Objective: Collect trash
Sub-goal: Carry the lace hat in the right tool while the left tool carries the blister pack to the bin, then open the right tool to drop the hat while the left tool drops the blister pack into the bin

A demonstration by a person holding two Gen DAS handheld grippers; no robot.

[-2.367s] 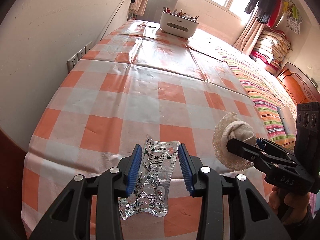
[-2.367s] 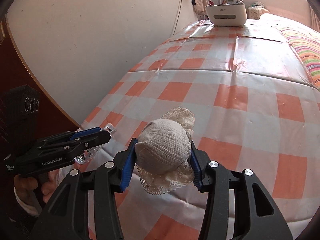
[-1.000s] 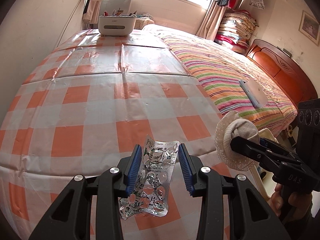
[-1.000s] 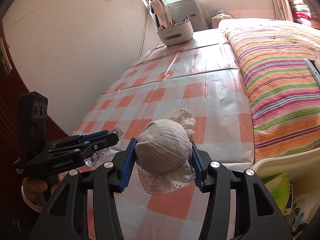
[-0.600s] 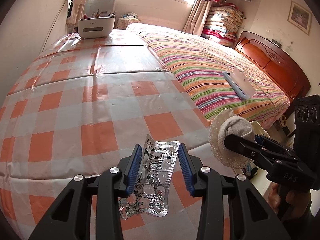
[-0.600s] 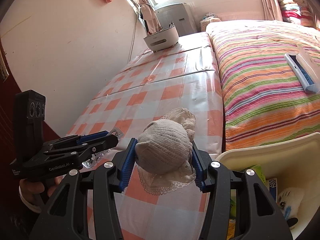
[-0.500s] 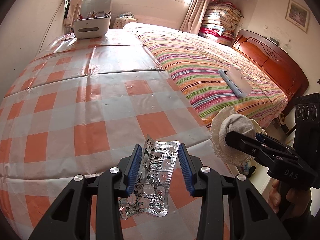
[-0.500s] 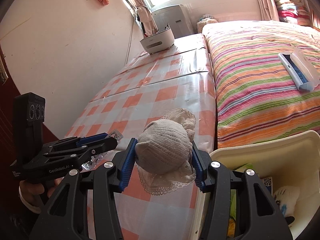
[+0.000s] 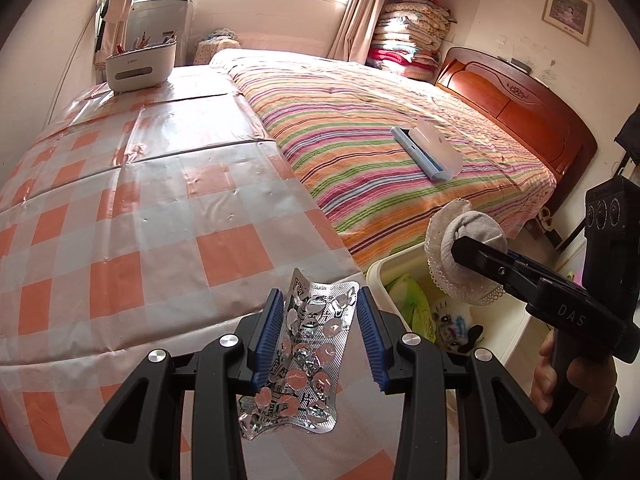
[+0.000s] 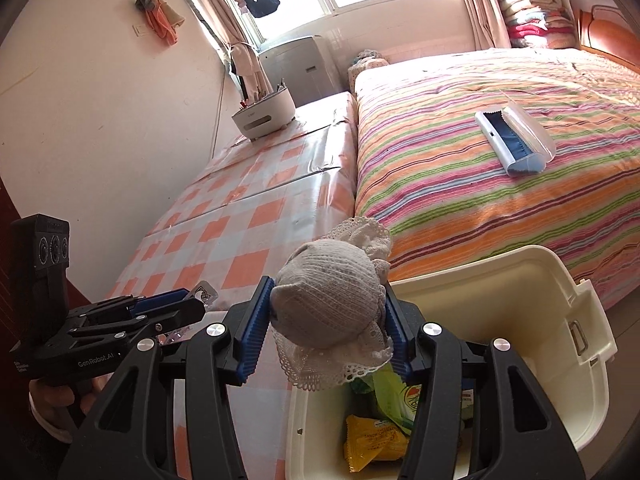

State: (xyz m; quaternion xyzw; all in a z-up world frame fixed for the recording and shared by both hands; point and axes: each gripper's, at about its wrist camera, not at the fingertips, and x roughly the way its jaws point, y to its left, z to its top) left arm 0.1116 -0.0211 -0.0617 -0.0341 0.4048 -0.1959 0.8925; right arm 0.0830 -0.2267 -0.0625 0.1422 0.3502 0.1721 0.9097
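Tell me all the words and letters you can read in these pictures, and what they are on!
"DAS": on the side of the right gripper.
"GenRobot.AI": on the side of the left gripper; the small print beside it is too small to read.
Yellow packet in the bin: printed words, too blurred to read surely.
Blister pack: foil print, too crumpled to read.
White caddy on the table: a small mark, too small to read.

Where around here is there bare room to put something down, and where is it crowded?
The checked tablecloth lies bare from the white organizer at its far end to the near edge. The striped bedspread is free all around the lint brush. The cream bin is crowded: wrappers fill its bottom, and the right tongs hold a balled sock above it.
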